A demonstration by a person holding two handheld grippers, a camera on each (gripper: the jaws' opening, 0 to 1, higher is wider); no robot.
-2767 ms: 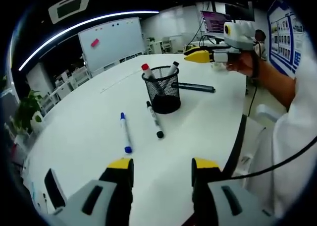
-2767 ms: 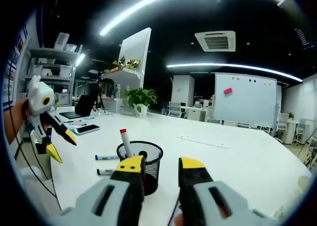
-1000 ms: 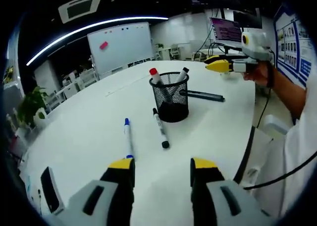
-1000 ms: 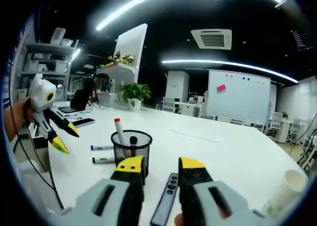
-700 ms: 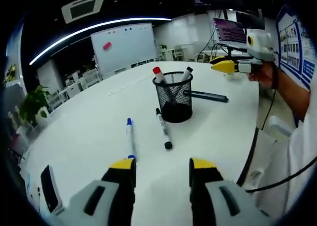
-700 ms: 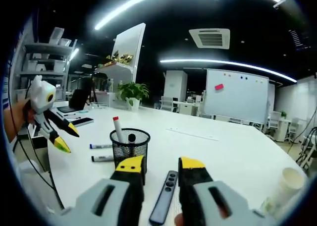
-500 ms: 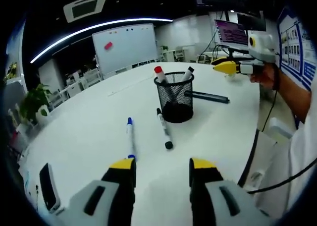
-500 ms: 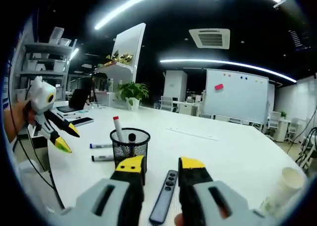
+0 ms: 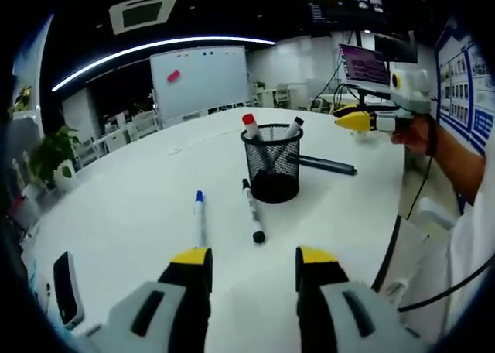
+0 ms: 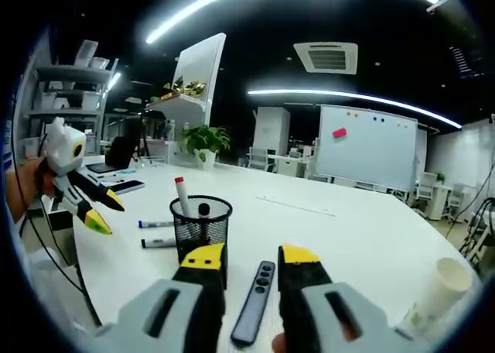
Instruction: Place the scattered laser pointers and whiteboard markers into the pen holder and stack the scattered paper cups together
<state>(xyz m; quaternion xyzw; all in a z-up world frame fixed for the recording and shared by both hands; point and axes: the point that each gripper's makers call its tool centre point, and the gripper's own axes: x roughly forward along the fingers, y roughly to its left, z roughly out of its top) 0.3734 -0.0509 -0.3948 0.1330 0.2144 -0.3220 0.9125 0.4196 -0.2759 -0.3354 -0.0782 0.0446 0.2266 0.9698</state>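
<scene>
My left gripper (image 9: 249, 266): two grey moulded jaws, each with a dark oval slot and a black finger capped in yellow. My right gripper (image 10: 252, 262): the same build, grey bodies, dark slots, yellow-capped black fingers. Seen to the right of my left gripper, the right gripper has a white housing and yellow pointed tips. I wear a white sleeve (image 9: 478, 237); a black cable (image 9: 445, 291) trails across it, and a dark band circles my wrist behind the right gripper.
</scene>
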